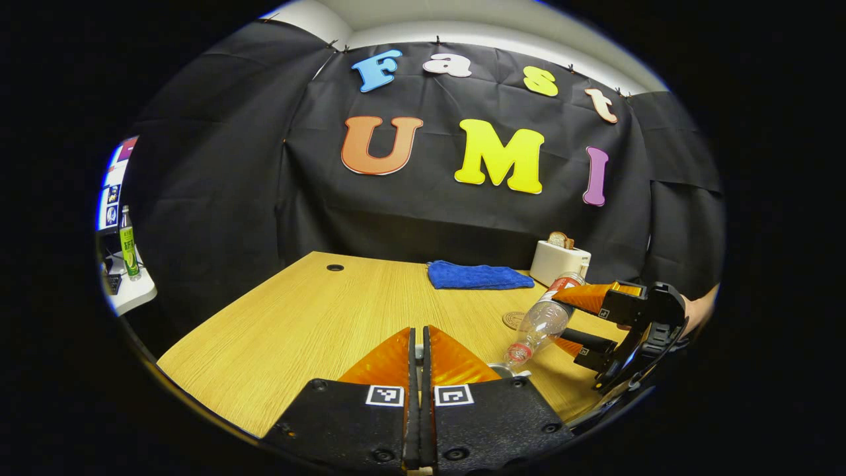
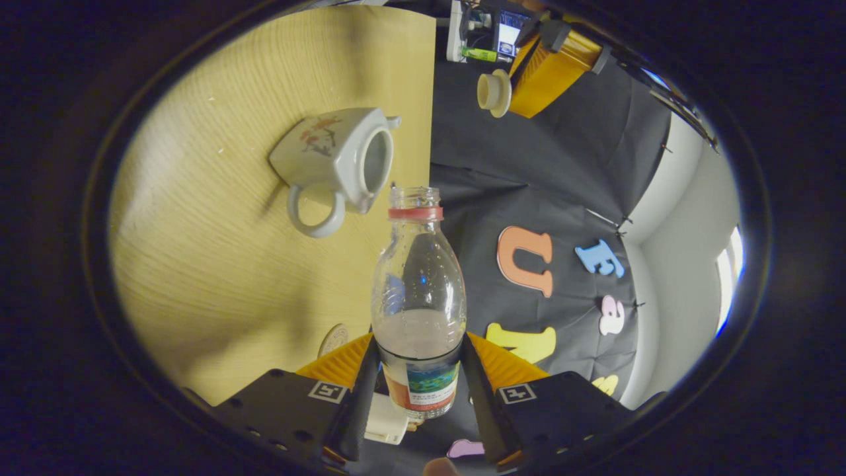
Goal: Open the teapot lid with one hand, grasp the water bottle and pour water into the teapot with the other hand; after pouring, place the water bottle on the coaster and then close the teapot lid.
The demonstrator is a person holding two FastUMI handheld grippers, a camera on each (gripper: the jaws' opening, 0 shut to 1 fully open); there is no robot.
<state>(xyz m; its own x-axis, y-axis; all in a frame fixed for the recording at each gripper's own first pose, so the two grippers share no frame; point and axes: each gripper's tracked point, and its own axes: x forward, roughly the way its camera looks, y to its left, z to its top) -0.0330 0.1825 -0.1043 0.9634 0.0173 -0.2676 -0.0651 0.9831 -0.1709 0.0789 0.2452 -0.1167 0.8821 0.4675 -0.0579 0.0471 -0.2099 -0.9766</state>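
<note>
The clear water bottle [image 2: 418, 297], uncapped and part full, sits between the fingers of my right gripper [image 2: 416, 354], which is shut on its labelled lower body. In the left gripper view the bottle [image 1: 545, 320] is tilted, mouth down, in the right gripper [image 1: 581, 324]. Its mouth is close to the open top of the grey teapot [image 2: 337, 158] on the table. The teapot lid [image 2: 494, 92] hangs in the air at the tips of my left gripper [image 2: 529, 73], away from the pot. Low in the left gripper view, the left gripper [image 1: 416, 340] has its fingers pressed together. A round coaster [image 1: 514, 320] lies behind the bottle.
A blue cloth [image 1: 477, 274] and a white toaster [image 1: 560, 261] with bread in it stand at the far side of the wooden table [image 1: 310, 317]. A green bottle [image 1: 128, 244] stands on a side shelf at far left. A hand [image 1: 699, 309] holds the right gripper.
</note>
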